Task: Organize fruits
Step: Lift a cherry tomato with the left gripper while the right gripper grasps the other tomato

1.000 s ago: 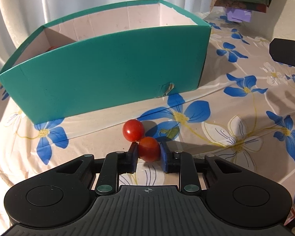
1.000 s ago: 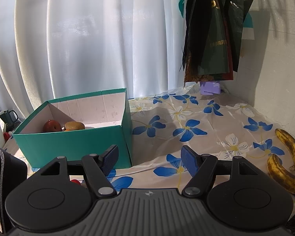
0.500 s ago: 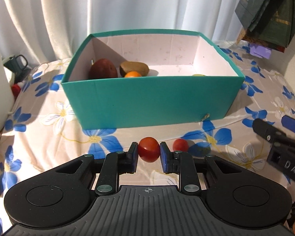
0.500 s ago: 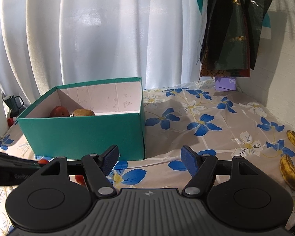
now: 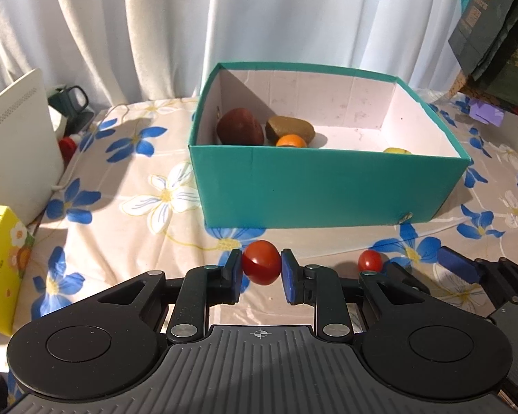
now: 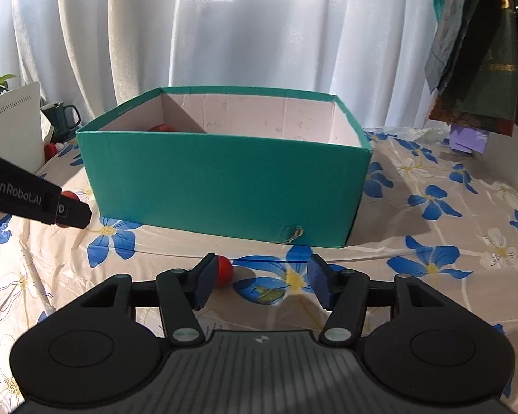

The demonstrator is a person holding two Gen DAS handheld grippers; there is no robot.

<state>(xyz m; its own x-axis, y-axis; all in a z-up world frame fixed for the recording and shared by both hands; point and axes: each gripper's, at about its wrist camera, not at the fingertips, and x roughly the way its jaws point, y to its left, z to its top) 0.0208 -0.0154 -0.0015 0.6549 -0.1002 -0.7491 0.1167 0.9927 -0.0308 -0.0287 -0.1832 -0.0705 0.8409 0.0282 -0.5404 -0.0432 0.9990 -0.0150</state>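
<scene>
- The tablecloth [image 5: 127, 227], beige with blue and white flowers, covers the whole table and carries everything else.
- The white curtain [image 6: 224, 27] hangs behind the table across both views.
- A teal box [image 5: 328, 186] with a pale inside stands open on the cloth, beyond both tools.
- A white appliance [image 5: 17, 131] stands at the far left, with a dark mug [image 5: 70, 100] behind it and a yellow carton [image 5: 0, 265] nearer the camera.
- The left gripper [image 5: 261, 274] is pinching a tomato [image 5: 261, 266] between its blue pads, in front of the box's near wall and raised off the cloth.
- The right gripper [image 6: 260, 284] has its fingers spread wide with nothing between them, low over the cloth before the box.
- Inside the box, at its left end, lie a dark red fruit [image 5: 240, 127], a brown kiwi [image 5: 290, 127] and an orange [image 5: 291, 141], close together; a bit of yellow fruit [image 5: 397, 150] shows behind the near wall farther right.
- A smaller tomato [image 6: 223, 270] rests on the cloth just beside the right gripper's left finger, on a blue flower.
</scene>
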